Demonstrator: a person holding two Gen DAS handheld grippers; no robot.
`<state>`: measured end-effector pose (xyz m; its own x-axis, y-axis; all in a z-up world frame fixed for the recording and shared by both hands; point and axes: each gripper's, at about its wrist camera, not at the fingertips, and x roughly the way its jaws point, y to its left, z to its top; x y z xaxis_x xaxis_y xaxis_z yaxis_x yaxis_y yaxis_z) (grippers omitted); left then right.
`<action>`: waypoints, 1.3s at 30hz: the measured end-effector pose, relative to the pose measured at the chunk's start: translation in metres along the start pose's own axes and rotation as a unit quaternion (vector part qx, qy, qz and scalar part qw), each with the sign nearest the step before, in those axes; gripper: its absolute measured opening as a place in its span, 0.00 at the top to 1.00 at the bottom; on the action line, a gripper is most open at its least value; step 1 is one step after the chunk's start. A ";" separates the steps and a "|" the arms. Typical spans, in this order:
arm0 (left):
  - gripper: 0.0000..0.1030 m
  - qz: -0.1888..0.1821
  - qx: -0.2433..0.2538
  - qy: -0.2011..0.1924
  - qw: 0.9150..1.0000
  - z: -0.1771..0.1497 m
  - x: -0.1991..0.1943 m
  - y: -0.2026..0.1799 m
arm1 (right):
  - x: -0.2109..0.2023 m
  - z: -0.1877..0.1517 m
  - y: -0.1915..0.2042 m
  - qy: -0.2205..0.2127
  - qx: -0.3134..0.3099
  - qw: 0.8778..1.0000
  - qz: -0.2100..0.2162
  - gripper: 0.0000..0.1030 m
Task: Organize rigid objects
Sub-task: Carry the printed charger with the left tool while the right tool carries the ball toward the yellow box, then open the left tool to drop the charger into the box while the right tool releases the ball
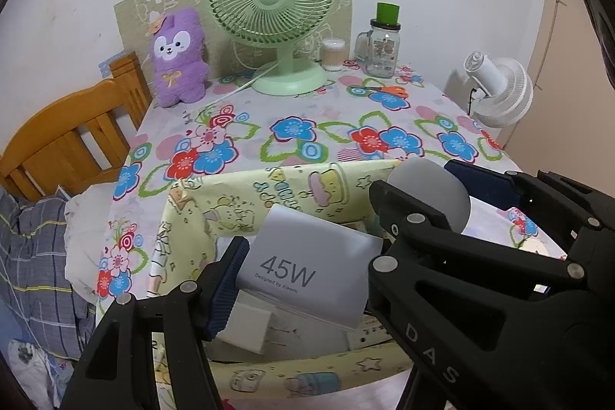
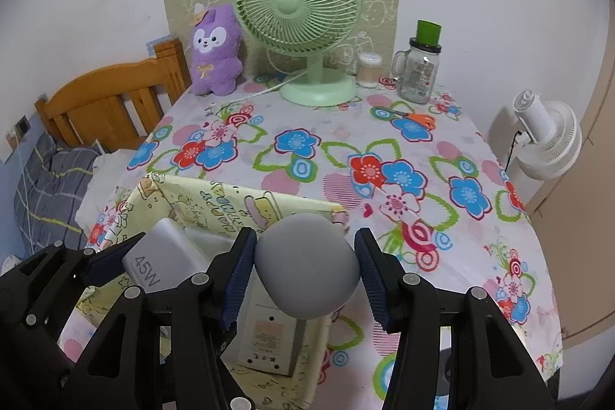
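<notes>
My left gripper (image 1: 303, 279) is shut on a white box marked "45W" (image 1: 307, 268), held tilted over a yellow cartoon-print fabric bin (image 1: 269, 187). My right gripper (image 2: 307, 279) is shut on a grey rounded object (image 2: 307, 264), with a blue pad (image 2: 240, 279) pressing on each side, above the bin's right part (image 2: 215, 195). In the left wrist view the grey object (image 1: 426, 198) shows at the right, beside the box. In the right wrist view the 45W box (image 2: 161, 260) is at the left. A white plug adapter (image 1: 250, 329) and a white device (image 2: 269, 333) lie in the bin.
The floral tablecloth (image 2: 307, 148) covers the table. At the back stand a green fan (image 2: 303, 25), a purple plush (image 2: 215, 52), a jar with a green lid (image 2: 419, 68) and a swab tub (image 2: 369, 68). Orange scissors (image 2: 415, 118) lie near them. Wooden bed frame (image 2: 115, 95) at left, white fan (image 2: 549, 137) at right.
</notes>
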<state>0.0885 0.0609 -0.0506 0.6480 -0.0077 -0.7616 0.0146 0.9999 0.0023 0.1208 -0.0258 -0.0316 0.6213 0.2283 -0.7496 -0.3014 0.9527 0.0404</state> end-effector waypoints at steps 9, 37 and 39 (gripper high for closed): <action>0.33 -0.003 0.000 0.020 1.000 -0.005 0.014 0.018 | 0.014 -0.001 0.017 0.009 -0.016 1.000 0.001 0.46; 0.17 -0.007 0.013 0.048 0.999 -0.008 0.043 0.041 | 0.050 -0.002 0.036 0.045 -0.038 0.997 0.048 0.45; 0.15 -0.006 0.012 0.047 0.999 -0.009 0.041 0.041 | 0.051 -0.001 0.038 0.045 -0.044 0.997 0.053 0.44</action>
<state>0.1093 0.1018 -0.0877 0.5735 -0.0180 -0.8190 0.0420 0.9991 0.0074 0.1406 0.0219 -0.0690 0.5160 0.3032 -0.8011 -0.4256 0.9024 0.0673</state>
